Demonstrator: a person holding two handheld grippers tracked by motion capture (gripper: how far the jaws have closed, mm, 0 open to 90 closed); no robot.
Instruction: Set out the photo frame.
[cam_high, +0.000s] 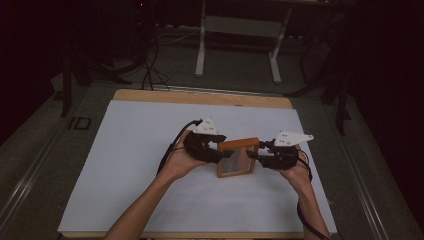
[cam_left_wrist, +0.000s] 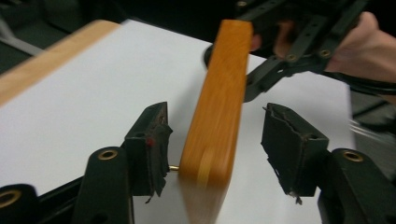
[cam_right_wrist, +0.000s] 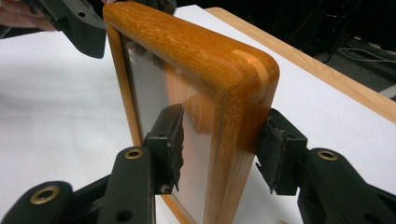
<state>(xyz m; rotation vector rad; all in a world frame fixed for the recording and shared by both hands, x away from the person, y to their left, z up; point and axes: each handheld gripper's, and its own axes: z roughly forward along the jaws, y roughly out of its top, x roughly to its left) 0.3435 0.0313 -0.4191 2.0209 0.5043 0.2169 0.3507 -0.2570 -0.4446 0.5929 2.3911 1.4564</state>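
A wooden picture frame (cam_high: 238, 159) with a glass front stands upright on the white sheet (cam_high: 130, 150) between my two grippers. My left gripper (cam_high: 224, 152) is at its left edge. In the left gripper view the frame's side (cam_left_wrist: 219, 93) passes between the jaws of the left gripper (cam_left_wrist: 217, 140), with a gap on each side, so they stand open. My right gripper (cam_high: 252, 155) is at the right edge. In the right gripper view the right gripper (cam_right_wrist: 219, 144) is shut on the frame (cam_right_wrist: 196, 46), one pad on the glass and one on the back.
The white sheet covers most of a wooden table, whose far edge (cam_high: 200, 96) shows bare. Beyond it stand a white metal stand (cam_high: 237, 30) and cables on the dark floor (cam_high: 150, 65). Bare sheet lies to the left, right and front of the frame.
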